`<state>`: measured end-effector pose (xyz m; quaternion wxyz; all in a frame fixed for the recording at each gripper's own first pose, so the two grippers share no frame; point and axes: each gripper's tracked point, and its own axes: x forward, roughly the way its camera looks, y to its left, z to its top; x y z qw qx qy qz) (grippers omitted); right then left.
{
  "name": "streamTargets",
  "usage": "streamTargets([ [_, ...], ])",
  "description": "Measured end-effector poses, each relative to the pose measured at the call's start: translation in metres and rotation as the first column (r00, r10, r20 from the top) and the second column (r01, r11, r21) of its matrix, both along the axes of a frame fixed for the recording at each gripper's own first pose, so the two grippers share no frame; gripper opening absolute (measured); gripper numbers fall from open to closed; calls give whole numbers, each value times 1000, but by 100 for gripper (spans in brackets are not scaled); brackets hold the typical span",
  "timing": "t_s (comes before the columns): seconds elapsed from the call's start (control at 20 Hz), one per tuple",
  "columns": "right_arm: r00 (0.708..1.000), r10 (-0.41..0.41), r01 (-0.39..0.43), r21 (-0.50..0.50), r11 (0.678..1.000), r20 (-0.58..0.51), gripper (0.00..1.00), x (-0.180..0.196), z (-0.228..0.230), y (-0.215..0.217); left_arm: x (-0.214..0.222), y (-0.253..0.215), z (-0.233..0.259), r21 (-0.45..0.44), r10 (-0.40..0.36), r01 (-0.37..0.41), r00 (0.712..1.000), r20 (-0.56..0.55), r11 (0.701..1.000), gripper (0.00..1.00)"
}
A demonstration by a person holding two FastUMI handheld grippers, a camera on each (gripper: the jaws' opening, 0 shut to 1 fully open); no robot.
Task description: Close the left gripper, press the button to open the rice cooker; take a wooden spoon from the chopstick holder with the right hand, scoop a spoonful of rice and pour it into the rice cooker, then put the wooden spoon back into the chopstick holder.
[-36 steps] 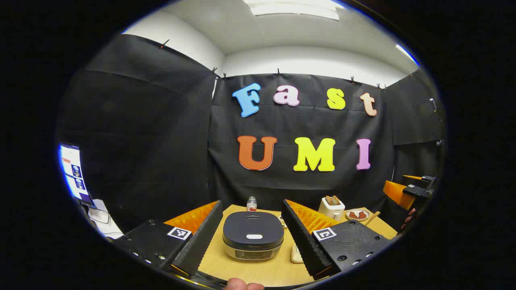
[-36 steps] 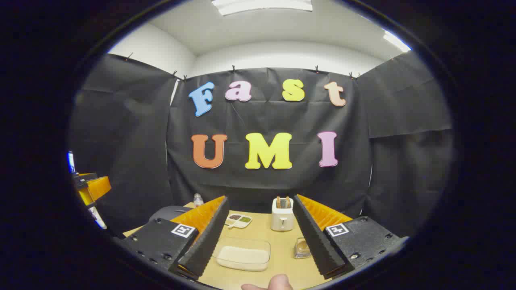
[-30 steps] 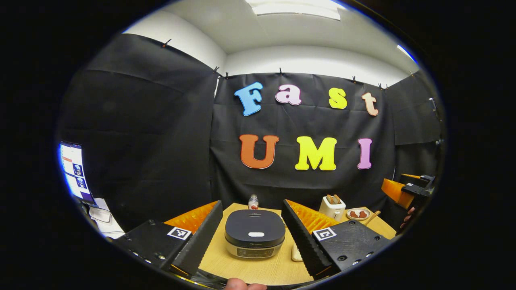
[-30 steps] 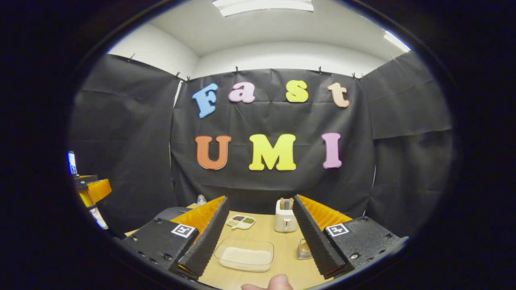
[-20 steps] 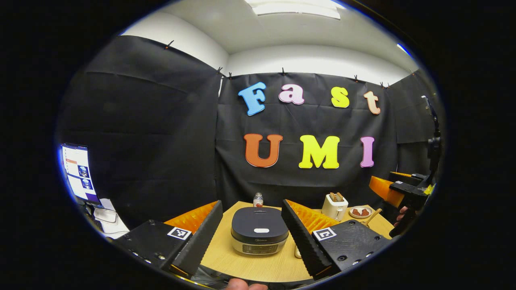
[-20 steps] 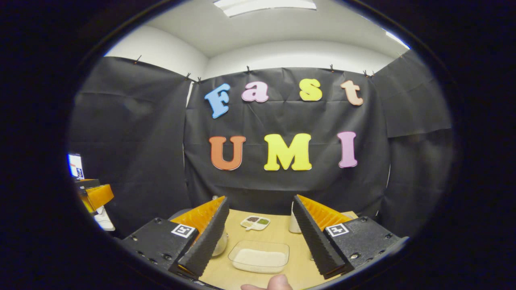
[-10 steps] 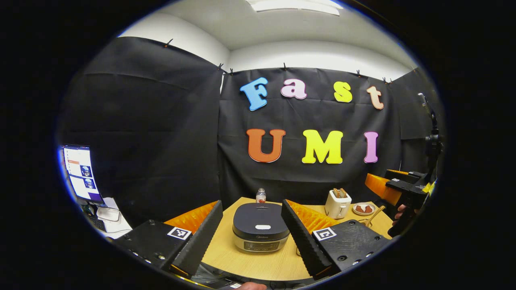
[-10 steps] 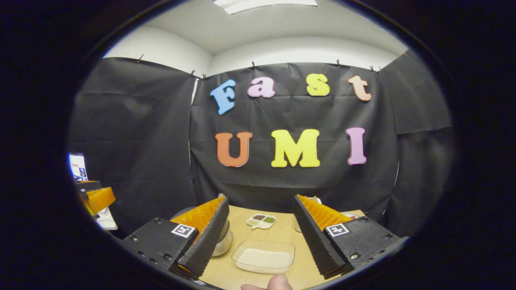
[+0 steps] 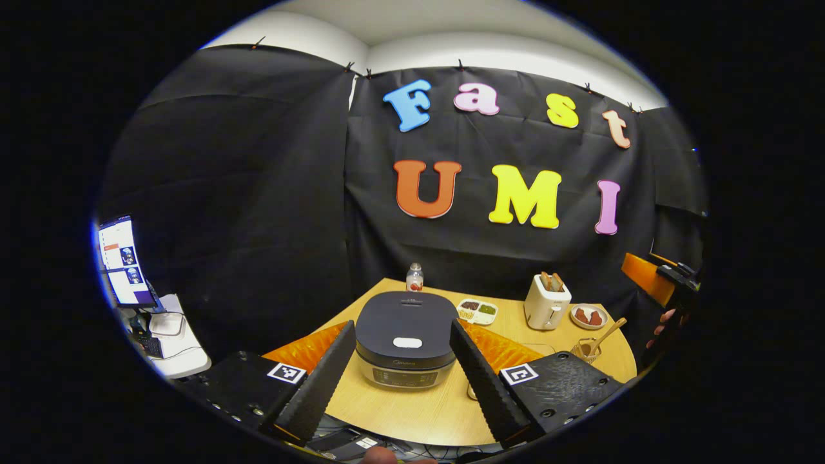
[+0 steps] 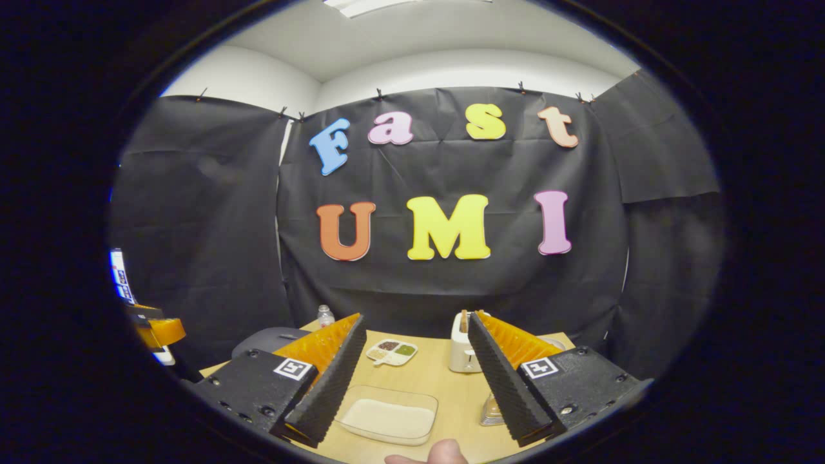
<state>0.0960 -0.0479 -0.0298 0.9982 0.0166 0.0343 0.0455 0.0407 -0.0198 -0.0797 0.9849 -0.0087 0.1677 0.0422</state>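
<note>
The rice cooker (image 9: 406, 338) stands on the round wooden table (image 9: 425, 412) with its dark lid down and a pale button (image 9: 407, 342) on top. My left gripper (image 9: 401, 323) is open above the table's near edge, its fingers framing the cooker without touching it. A wooden spoon (image 9: 609, 330) leans in the chopstick holder (image 9: 585, 350) at the right. My right gripper (image 10: 416, 318) is open, above a clear tray of rice (image 10: 387, 415). The holder (image 10: 493, 409) sits half hidden behind its right finger. The cooker (image 10: 267, 338) lies beyond its left finger.
A toaster (image 9: 546, 301), a plate of red food (image 9: 588, 316), a divided dish (image 9: 477, 310) and a small bottle (image 9: 414, 277) stand along the back. A monitor (image 9: 122, 261) sits off to the left. A thumb (image 10: 438, 454) shows at the bottom edge.
The left gripper's view has risen and tipped down, so more of the table and cooker top shows. The right gripper's view has swung left, bringing the toaster back. Both stay open.
</note>
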Motion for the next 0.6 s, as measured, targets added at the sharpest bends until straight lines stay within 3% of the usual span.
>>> streamTargets([
  [0.25,993,-113,113,10,994,-38,100,19,-17,-66,38,-4,-41,-32,-13,7,981,-195,999,92],
  [0.35,987,-154,155,14,988,-51,100,22,-22,-90,52,-7,-56,-46,-31,21,968,-249,999,82],
  [0.4,984,-170,171,16,985,-58,98,24,-25,-99,58,-6,-61,-41,-32,22,962,-271,999,70],
  [0.45,981,-183,185,18,983,-69,100,25,-29,-107,67,-2,-68,-32,-25,16,956,-291,999,65],
  [0.5,978,-195,197,20,980,-77,98,26,-32,-113,73,1,-75,-23,-22,16,950,-311,1000,45],
  [0.55,975,-209,211,21,977,-81,100,27,-34,-120,79,3,-80,-17,-19,14,943,-331,1000,33],
  [0.6,971,-222,224,21,974,-84,98,28,-35,-127,85,1,-87,-31,-34,25,931,-363,999,0],
])
